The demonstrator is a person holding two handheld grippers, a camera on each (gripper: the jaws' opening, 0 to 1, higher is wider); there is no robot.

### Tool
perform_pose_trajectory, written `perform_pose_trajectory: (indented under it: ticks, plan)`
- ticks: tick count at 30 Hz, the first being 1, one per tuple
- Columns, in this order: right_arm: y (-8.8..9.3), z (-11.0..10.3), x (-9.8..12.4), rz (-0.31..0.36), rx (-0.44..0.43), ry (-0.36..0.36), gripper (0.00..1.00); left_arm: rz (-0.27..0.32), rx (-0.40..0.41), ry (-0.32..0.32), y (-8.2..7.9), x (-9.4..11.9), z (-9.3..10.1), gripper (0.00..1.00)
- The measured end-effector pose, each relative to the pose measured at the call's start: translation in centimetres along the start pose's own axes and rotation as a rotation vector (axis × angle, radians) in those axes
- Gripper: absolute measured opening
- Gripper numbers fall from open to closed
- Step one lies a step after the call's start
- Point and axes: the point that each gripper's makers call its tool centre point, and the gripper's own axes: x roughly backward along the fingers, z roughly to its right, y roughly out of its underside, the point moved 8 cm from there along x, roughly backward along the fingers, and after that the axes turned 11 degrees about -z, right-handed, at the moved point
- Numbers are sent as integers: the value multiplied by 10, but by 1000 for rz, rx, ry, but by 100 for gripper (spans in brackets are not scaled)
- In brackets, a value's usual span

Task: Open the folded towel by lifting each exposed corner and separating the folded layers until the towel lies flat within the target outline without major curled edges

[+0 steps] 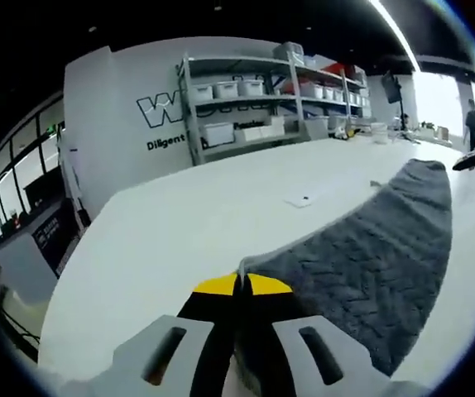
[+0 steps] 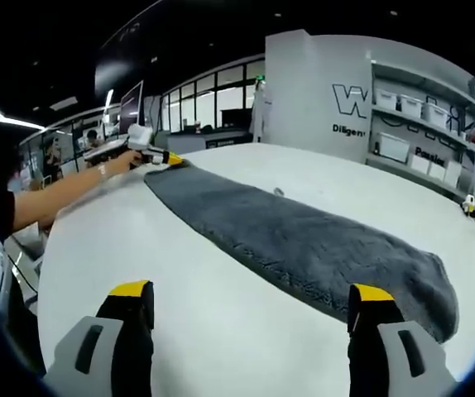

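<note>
The far white wall [image 1: 130,91] carries a large outlined "W" with more letters hidden behind shelves [image 1: 262,91]. Beneath it, smaller dark text begins "Diligen", the rest unreadable.

Towel [image 1: 370,240]: near corner hidden between the left gripper [image 1: 240,285] tips; its lower edge runs behind that gripper's body. Beyond the towel, wall lettering [image 1: 167,107] is partly blocked by the shelving [image 1: 262,91]. Small flat item [image 1: 301,198] on the table just beside the towel: too small to identify.
</note>
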Motion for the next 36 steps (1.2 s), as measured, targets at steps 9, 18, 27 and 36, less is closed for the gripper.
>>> perform_pose_trajectory:
  ticks: [9, 18, 27, 36]
  plan:
    - [-1, 1, 3, 14, -5, 4, 99, 65, -81, 40, -13, 36, 14, 2]
    - [-2, 2, 7, 28, -6, 8, 99, 149, -180, 102, -16, 85, 43, 2]
    - [-1, 2, 7, 22, -1, 1, 99, 178, -247, 151, -7, 120, 67, 2]
    - [-2, 2, 9, 33, 12, 9, 99, 184, -238, 217, 14, 147, 80, 2]
